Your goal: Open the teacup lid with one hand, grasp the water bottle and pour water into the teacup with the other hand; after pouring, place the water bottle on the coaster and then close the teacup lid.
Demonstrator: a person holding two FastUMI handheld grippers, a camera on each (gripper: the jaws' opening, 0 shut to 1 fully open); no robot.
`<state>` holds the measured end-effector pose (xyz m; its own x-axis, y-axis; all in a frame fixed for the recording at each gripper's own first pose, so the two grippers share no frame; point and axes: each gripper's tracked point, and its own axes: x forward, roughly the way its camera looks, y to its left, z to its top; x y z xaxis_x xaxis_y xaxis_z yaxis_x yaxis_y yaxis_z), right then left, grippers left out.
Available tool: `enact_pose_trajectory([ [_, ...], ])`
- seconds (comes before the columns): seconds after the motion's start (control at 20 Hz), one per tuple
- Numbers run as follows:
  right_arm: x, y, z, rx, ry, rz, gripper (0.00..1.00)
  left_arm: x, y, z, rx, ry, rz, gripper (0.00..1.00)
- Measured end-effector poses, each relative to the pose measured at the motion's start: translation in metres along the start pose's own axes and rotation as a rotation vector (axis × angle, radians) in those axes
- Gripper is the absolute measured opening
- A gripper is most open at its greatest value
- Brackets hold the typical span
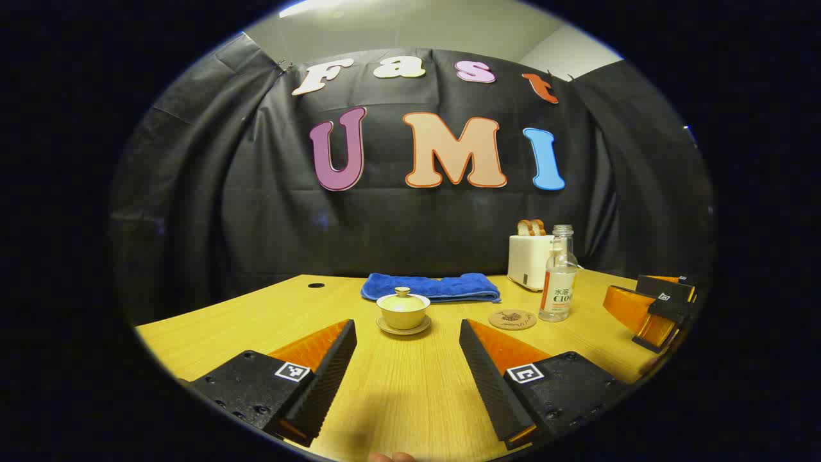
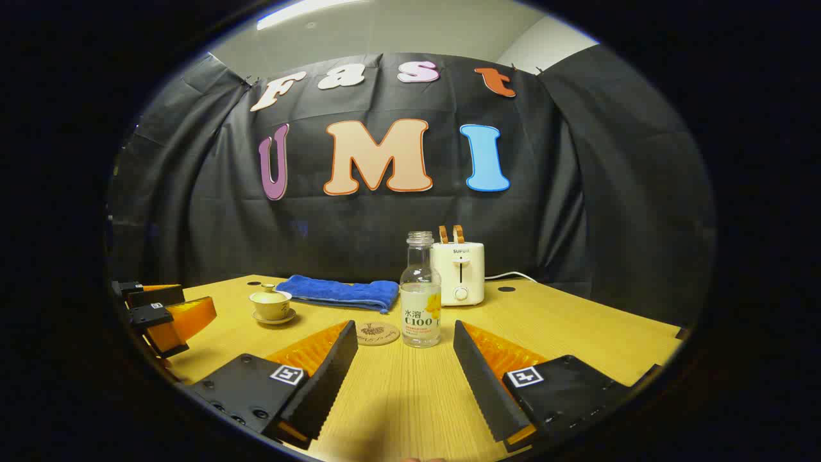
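Note:
A pale lidded teacup [image 1: 403, 310] stands on its saucer on the wooden table, straight ahead of my left gripper [image 1: 408, 333], which is open and short of the cup. To the cup's right lie a round coaster [image 1: 512, 319] and an uncapped clear water bottle [image 1: 558, 276], upright on the table beside the coaster. In the right gripper view the bottle [image 2: 421, 292] stands just beyond my right gripper [image 2: 405, 337], open and empty. The coaster [image 2: 377, 333] lies left of the bottle, the teacup [image 2: 271, 305] farther left. The other gripper [image 2: 160, 314] shows at the left edge.
A folded blue towel [image 1: 431, 287] lies behind the teacup. A white toaster [image 2: 458, 273] with bread slices stands at the back, its cord trailing right. The right gripper [image 1: 660, 308] is at the left gripper view's right edge. Black cloth closes the back.

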<state>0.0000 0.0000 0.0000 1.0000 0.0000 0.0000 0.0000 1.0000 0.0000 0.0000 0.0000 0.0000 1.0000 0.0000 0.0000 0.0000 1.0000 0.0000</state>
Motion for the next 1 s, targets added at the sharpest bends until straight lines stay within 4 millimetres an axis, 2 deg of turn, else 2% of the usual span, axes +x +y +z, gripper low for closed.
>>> enact_pose_trajectory([
  [0.1,-0.0066,0.0008,0.0014,0.000,-0.003,-0.002,0.93,-0.0041,-0.0003,-0.0011,0.000,0.002,-0.002,0.95],
  [0.15,-0.0080,0.0015,0.0021,0.000,-0.003,0.001,0.98,-0.0048,0.0008,0.0000,0.000,0.000,0.003,0.95],
  [0.2,-0.0087,0.0025,0.0005,-0.001,-0.002,0.005,0.93,-0.0044,0.0012,-0.0007,0.001,0.003,0.006,0.95],
  [0.35,-0.0098,0.0012,0.0007,0.000,-0.001,0.003,0.93,-0.0049,0.0005,-0.0005,0.002,0.002,0.006,0.95],
  [0.4,-0.0085,0.0005,0.0001,0.000,0.001,0.001,1.00,-0.0049,0.0010,-0.0005,0.003,0.003,0.006,0.95],
  [0.5,-0.0083,0.0008,0.0001,0.000,0.000,0.001,0.93,-0.0046,0.0011,-0.0005,0.002,0.003,0.004,0.95],
  [0.55,-0.0080,0.0005,0.0005,0.000,0.001,0.001,0.98,-0.0047,0.0005,-0.0006,0.003,0.004,0.002,0.95],
  [0.6,-0.0082,0.0008,-0.0001,0.000,0.002,0.001,0.98,-0.0061,0.0002,0.0002,0.003,0.002,0.001,0.95],
  [0.65,-0.0089,0.0012,0.0004,-0.001,0.001,0.001,0.93,-0.0055,0.0002,0.0006,0.002,0.002,-0.001,0.95],
  [0.9,-0.0087,0.0007,-0.0002,0.000,0.002,0.001,0.93,-0.0049,-0.0002,0.0002,0.003,0.001,-0.004,0.93],
  [0.95,-0.0087,0.0008,0.0003,0.000,0.001,0.001,0.93,-0.0051,-0.0001,0.0005,0.003,0.001,-0.004,0.95],
  [1.0,-0.0084,0.0005,0.0000,0.000,0.002,0.001,0.98,-0.0048,-0.0001,0.0001,0.003,0.001,-0.004,0.95],
])
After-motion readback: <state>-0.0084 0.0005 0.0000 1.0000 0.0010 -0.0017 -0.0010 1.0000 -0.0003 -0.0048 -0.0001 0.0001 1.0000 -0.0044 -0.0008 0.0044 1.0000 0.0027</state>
